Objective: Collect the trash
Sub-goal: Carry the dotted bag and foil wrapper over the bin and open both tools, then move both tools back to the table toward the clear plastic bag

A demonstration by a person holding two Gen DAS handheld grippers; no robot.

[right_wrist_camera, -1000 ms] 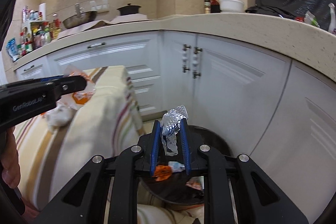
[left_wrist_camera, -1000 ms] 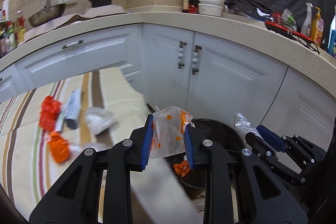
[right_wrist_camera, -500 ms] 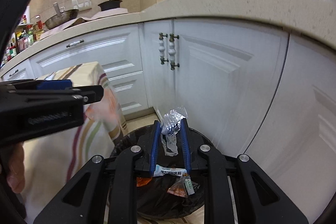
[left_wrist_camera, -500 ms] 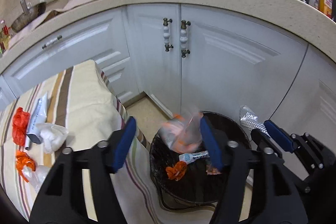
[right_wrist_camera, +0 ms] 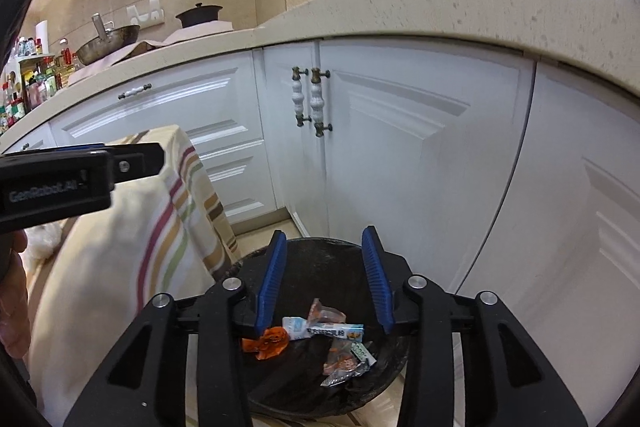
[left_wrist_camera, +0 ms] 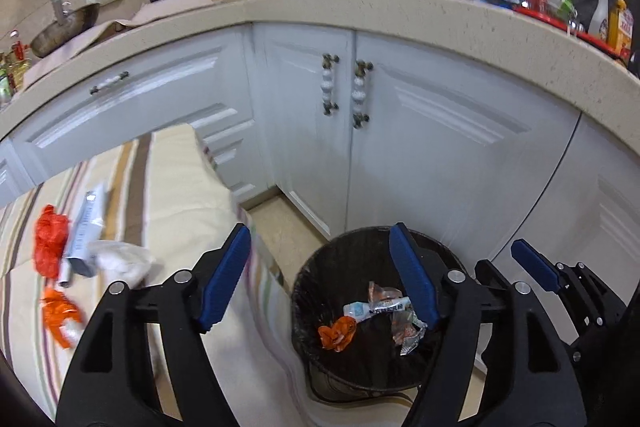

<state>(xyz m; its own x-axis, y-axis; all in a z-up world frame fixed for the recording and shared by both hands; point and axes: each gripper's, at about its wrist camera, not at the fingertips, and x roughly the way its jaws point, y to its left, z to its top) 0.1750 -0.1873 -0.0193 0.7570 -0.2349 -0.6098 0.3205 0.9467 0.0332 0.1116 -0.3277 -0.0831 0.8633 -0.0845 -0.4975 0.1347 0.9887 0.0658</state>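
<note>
Both grippers' jaws just opening, empty; white wrapper (right_wrist_camera: 323,331) lies crosswise in bin (right_wrist_camera: 320,247).

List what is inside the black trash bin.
The black trash bin holds a crumpled orange wrapper, a white-and-blue packet and clear wrappers. Anything underneath is hidden.
</note>
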